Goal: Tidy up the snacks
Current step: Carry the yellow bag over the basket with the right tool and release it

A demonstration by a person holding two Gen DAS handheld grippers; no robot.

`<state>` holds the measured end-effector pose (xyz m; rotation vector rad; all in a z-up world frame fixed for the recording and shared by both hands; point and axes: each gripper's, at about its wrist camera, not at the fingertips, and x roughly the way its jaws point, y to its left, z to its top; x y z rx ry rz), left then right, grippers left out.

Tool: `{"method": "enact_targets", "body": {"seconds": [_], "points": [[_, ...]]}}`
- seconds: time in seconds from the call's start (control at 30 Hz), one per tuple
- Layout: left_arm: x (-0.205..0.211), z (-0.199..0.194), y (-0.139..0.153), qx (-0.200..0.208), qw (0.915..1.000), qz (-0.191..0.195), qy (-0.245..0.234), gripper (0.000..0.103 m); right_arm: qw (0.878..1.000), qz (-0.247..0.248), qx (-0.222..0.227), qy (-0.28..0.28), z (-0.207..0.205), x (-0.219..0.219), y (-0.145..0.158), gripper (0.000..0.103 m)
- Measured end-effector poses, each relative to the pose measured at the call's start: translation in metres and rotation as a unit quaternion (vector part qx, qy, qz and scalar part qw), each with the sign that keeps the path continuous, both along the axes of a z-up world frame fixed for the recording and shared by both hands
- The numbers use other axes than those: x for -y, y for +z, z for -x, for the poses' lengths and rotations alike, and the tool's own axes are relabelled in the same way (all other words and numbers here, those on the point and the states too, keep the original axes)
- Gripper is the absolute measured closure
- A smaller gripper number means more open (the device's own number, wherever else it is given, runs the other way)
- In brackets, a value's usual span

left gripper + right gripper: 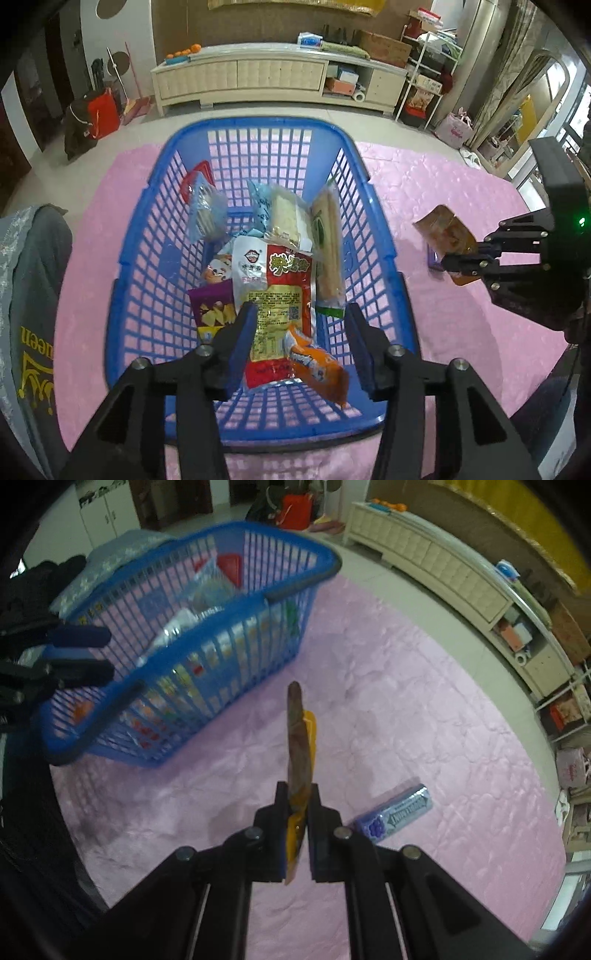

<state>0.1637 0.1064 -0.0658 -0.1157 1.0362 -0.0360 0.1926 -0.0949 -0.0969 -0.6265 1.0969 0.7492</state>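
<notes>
Beside the basket (207,635), only the right wrist view shows, perhaps, gum (393,812).

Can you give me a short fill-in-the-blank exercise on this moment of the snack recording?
1. The snacks already sorted lie inside a plastic basket whose colour is ____.
2. The right gripper is shut on a flat brown and yellow snack packet, while the jaws of the left gripper stand ____ above the basket.
3. The purple gum pack lies outside the basket on the ____ cloth.

Missing words: blue; open; pink
</notes>
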Motion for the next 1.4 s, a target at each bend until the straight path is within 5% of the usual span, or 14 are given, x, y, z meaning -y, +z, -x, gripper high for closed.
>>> {"method": "enact_targets", "body": {"seconds": [0.53, 1.4], "points": [[-0.016, 0.052, 0.052, 0.062, 0.998, -0.013, 0.002, 0.046, 0.998, -0.048, 0.023, -0.036, 0.04, -0.033, 0.077, 0.092], [-0.054, 0.069, 0.048, 0.07, 0.9972, -0.012, 0.022, 0.042, 0.995, -0.052, -0.037, -0.075, 0.044, -0.117, 0.044, 0.092]]}}
